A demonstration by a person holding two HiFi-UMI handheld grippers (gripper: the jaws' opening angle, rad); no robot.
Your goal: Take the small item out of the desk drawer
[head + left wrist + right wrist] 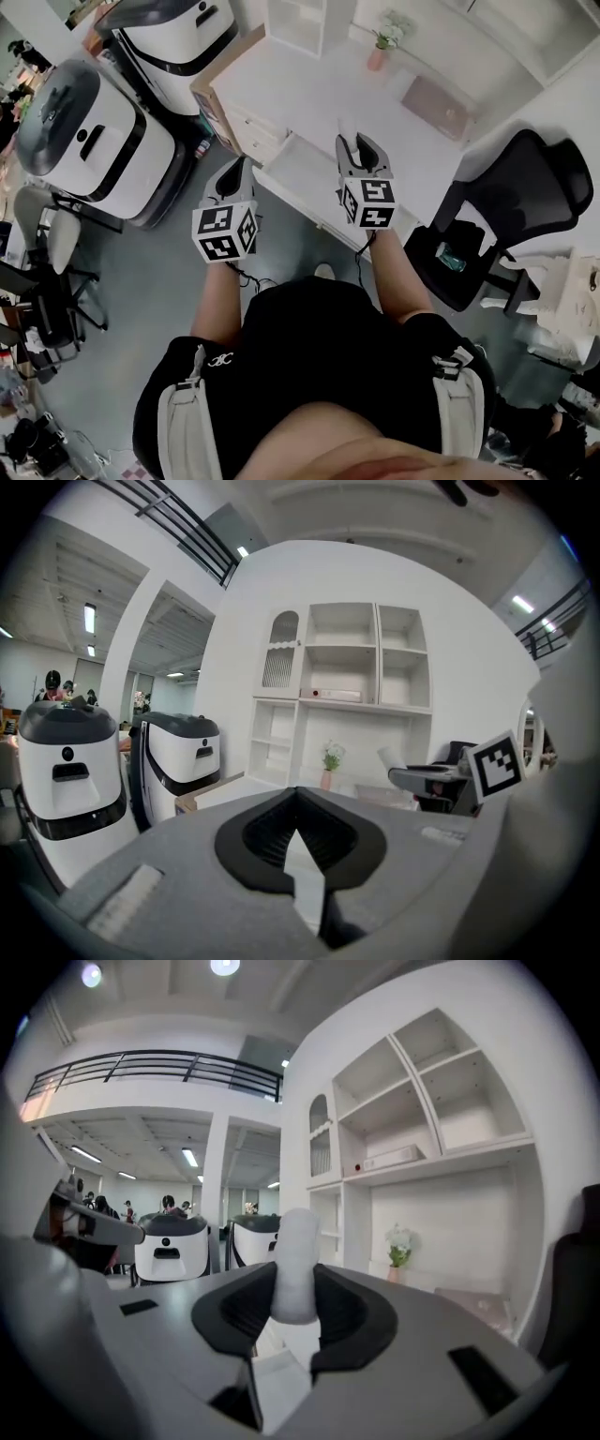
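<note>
Your right tongs (296, 1274) pinched the small white item (298, 1237), long axis upright; your left tongs (298, 794) sat closed, empty.

Head view: from above the person, steeply down onto the white flat-topped desk (309, 94). Gripper views: low behind their own jaws, level across the room; the right one sits close behind a white rounded item (297, 1265). All share the white open-shelved wall unit (342, 682) and pink vase (326, 780).

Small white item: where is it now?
The small white item is clamped upright between the jaws of the right gripper; in the head view that gripper is right of centre, by the open desk drawer.
</note>
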